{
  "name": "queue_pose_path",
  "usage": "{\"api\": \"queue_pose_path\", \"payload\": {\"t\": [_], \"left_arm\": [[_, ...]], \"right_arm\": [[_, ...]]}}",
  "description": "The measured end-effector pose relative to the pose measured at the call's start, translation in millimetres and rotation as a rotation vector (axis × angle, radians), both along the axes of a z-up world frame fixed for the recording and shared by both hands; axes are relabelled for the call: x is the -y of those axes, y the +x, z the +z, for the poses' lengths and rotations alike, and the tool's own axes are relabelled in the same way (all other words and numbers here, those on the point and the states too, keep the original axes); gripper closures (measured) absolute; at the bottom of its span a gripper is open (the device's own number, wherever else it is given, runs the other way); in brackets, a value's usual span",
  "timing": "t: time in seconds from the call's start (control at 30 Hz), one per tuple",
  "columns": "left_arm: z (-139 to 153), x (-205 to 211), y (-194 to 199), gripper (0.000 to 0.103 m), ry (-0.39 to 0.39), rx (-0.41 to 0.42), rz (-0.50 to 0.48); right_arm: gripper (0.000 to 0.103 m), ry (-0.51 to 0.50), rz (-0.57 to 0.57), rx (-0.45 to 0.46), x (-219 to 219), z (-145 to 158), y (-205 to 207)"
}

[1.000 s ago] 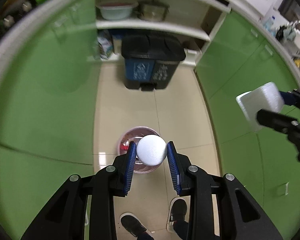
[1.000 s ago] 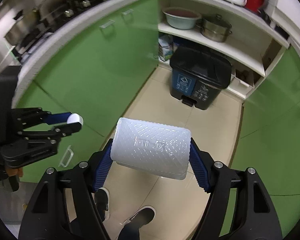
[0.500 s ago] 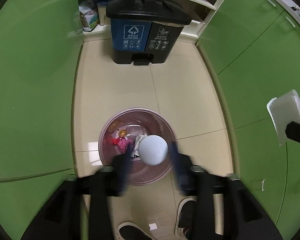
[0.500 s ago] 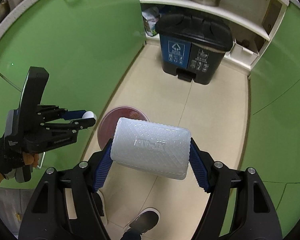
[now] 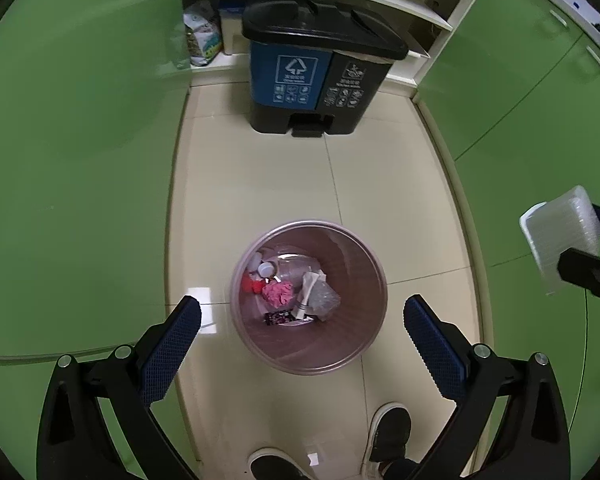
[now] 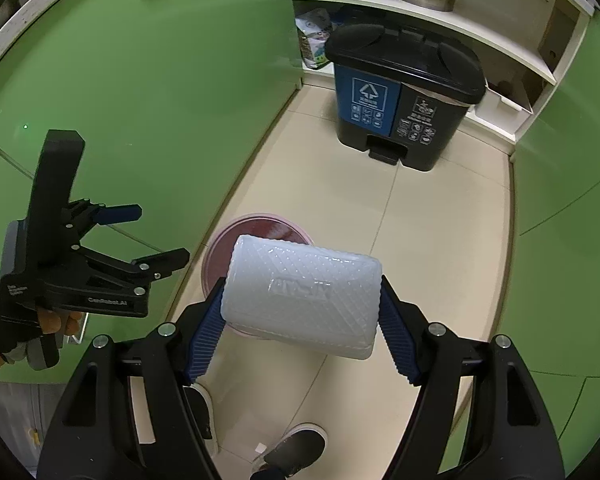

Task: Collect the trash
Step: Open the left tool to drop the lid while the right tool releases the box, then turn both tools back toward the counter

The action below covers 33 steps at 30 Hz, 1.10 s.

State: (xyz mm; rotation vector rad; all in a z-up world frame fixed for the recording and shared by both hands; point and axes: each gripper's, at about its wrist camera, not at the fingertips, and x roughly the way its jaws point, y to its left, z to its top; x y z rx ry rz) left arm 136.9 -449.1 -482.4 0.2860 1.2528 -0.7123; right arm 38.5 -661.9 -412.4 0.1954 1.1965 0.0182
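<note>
Trash sits at the bottom of the pink wastebasket [image 5: 374, 280] on the beige tiled floor [image 5: 400, 184]: a crumpled pink wad [image 5: 278, 293], a red scrap, a white bottle cap, a clear plastic bag and a small dark wrapper. The left gripper [image 5: 302, 314] hangs right above this basket, pointing steeply down, and its jaws have just been opening; they now stand wide apart with nothing between them, one blue pad on either side of the basket's rim in the left wrist view. The right gripper [image 6: 302, 334] is clamped on a white plastic box [image 6: 304, 294] with a diamond-patterned surface, the blue pads pressing on its two short ends. That box is held in the air, off to the right of the basket and partly covering its rim in the right wrist view. A gloved hand [image 6: 8, 326] grips the handle of the left tool. Farther back, a black two-part pedal bin [image 5: 320, 76] with a blue half and a dark half stands before white shelves, between green cabinet doors [image 5: 72, 140]. Shoes [image 5: 388, 434] show at the lower edge.
</note>
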Motion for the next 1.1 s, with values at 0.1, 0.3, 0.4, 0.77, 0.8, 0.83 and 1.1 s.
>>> {"api": "queue_pose_path", "payload": {"t": [0.1,0.3,0.4,0.77,0.8,0.83,1.1], "left_arm": [[7.1,-10.8,4.3,0.006,-0.007,0.006,0.019],[22.3,-42.4,13.5,0.006,-0.043,0.003,0.087],[27.2,-58.6,17.6,0.006,-0.05,0.012,0.119],[25.9,-68.6,23.7,0.006,-0.032,0.02,0.136],[26.2,-68.4,23.3,0.006,-0.033,0.017,0.134],[27.3,-67.9,22.6,0.006,-0.033,0.015,0.132],[69.0,-67.3,5.3,0.006,-0.045,0.016,0.112]], "right_arm": [[0.032,0.006,0.014,0.0,-8.5,-2.5,6.1],[0.032,0.029,0.053,-0.003,-27.5,-12.6,22.7],[0.031,0.044,0.072,-0.001,-34.2,-20.1,31.1],[0.004,0.044,0.054,-0.015,-40.1,-32.5,41.9],[0.004,0.041,0.048,-0.018,-38.4,-31.6,41.2],[0.004,0.039,0.041,-0.021,-36.0,-29.0,39.4],[0.004,0.012,0.004,-0.024,-27.8,14.7,18.7]]}}
